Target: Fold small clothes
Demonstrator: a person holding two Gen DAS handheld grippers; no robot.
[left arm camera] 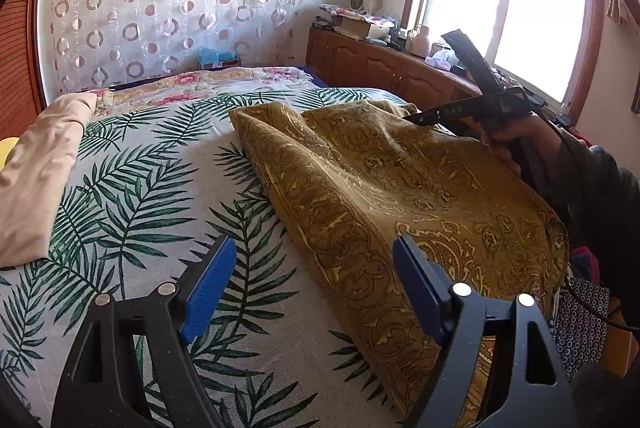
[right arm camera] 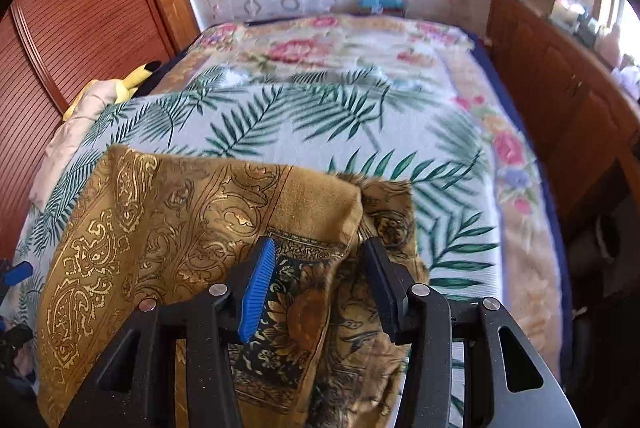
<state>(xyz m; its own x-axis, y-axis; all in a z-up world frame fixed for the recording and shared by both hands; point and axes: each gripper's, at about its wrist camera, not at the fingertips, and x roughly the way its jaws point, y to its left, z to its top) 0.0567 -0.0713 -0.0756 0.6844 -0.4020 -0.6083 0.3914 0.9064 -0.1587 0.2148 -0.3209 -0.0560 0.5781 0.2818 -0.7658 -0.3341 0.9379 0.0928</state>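
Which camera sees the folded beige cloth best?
The left wrist view: the beige cloth lies large and sharp at the bed's left edge. The right wrist view shows only a small, pale, blurred strip of it.

One gold cloth (left arm camera: 400,196), two tools (left arm camera: 310,292) (right arm camera: 320,288)

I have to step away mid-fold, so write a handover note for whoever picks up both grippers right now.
Left gripper: open, holding nothing, above the palm-leaf bedspread beside the near edge of the mustard paisley cloth.
Right gripper: jaws apart, over the cloth's bunched far corner, pads not pressing it.
Cloth: lies rumpled on the bed, partly doubled over, edges not squared.
A beige folded garment lies at the bed's left side.
Left to do: flatten the cloth, align its edges, finish folding.
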